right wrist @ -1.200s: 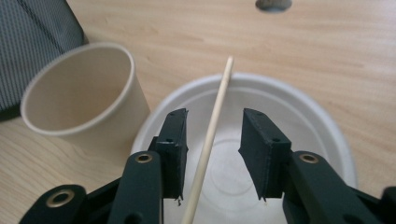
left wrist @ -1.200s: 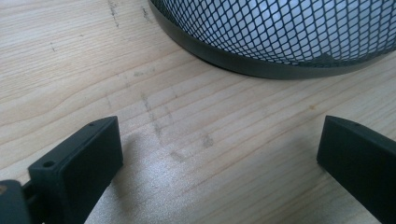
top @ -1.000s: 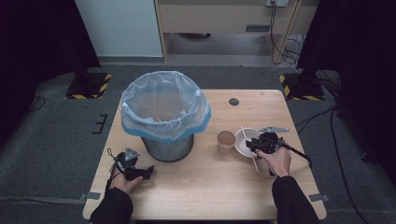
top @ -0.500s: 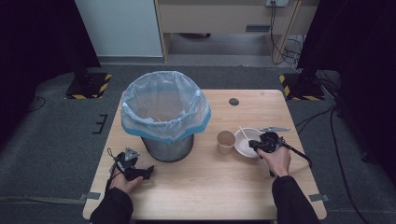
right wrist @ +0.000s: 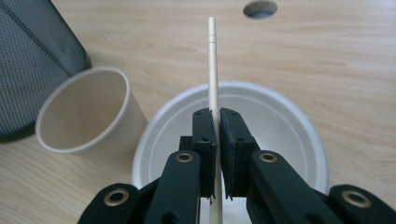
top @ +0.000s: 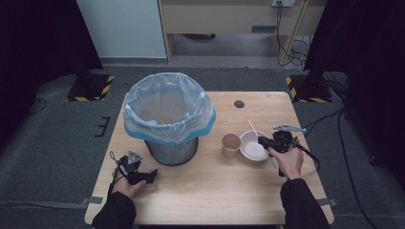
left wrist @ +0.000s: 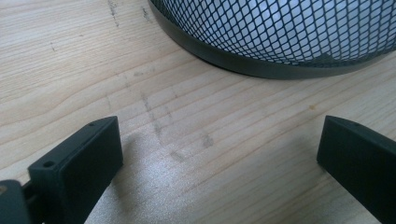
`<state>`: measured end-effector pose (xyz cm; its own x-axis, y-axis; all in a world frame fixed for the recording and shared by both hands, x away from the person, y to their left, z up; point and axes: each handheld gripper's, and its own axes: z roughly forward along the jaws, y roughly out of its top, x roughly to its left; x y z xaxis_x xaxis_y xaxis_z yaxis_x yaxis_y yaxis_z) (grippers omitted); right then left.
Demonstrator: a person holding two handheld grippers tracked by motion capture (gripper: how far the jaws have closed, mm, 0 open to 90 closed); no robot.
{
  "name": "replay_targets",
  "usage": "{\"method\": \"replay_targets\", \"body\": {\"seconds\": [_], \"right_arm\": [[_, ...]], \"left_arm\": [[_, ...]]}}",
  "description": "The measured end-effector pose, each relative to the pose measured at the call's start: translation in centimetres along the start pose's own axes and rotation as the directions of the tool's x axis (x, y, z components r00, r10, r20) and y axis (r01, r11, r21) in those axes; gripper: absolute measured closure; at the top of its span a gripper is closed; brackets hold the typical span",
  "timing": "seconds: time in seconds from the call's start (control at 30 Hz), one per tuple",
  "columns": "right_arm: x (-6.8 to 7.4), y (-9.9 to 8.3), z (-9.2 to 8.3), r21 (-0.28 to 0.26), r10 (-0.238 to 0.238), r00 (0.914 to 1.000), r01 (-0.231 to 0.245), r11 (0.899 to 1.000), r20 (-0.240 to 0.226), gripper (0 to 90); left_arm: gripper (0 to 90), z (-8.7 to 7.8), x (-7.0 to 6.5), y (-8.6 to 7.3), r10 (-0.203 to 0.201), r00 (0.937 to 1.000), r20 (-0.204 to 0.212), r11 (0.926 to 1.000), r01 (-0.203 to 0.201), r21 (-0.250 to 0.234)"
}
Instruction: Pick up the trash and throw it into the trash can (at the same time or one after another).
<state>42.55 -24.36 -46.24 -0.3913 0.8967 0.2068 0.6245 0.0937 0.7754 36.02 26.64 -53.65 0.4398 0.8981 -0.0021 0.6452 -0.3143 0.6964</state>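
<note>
A thin wooden chopstick [right wrist: 212, 65] lies across a white paper bowl [right wrist: 280, 121] right of the table's middle, and my right gripper [right wrist: 217, 116] is shut on it over the bowl. From above, the right gripper [top: 263, 141] sits at the bowl's [top: 252, 147] right edge. A tan paper cup [top: 231, 144] stands upright just left of the bowl. A mesh waste bin [top: 167, 119] with a pale blue liner stands left of centre. My left gripper [top: 149, 175] rests open on the table in front of the bin's base [left wrist: 280, 42], nothing between its jaws.
The wooden table [top: 215, 195] has a round cable hole [top: 239, 104] near its far edge. Cables trail off the right side. Black-and-yellow floor feet [top: 90, 88] stand beyond the table's far corners.
The right gripper has closed on the chopstick over the bowl and shifted slightly. The left gripper has stayed in place.
</note>
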Motion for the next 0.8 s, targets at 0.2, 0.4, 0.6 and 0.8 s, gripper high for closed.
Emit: {"method": "replay_targets", "body": {"seconds": [0.2, 0.4, 0.6, 0.8], "right_arm": [[0.2, 0.9, -1.4, -0.075, 0.01, 0.9998, -0.011, 0.997, -0.018, 85.7], [0.4, 2.0, -2.8, -0.158, 0.008, 0.9987, -0.015, 0.987, -0.05, 85.7], [0.5, 3.0, -4.4, -0.238, 0.01, 0.9971, -0.028, 0.971, -0.075, 85.7], [0.7, 3.8, -5.7, -0.306, 0.007, 0.9954, -0.037, 0.951, -0.096, 85.7]], "left_arm": [[0.0, 0.0, 0.0, 0.0, 0.0, 1.0, 0.0, 1.0, 0.0, 0.0], [0.0, 0.0, 0.0, 0.0, 0.0, 1.0, 0.0, 1.0, 0.0, 0.0], [0.0, 0.0, 0.0, 0.0, 0.0, 1.0, 0.0, 1.0, 0.0, 0.0], [0.0, 0.0, 0.0, 0.0, 0.0, 1.0, 0.0, 1.0, 0.0, 0.0]]}}
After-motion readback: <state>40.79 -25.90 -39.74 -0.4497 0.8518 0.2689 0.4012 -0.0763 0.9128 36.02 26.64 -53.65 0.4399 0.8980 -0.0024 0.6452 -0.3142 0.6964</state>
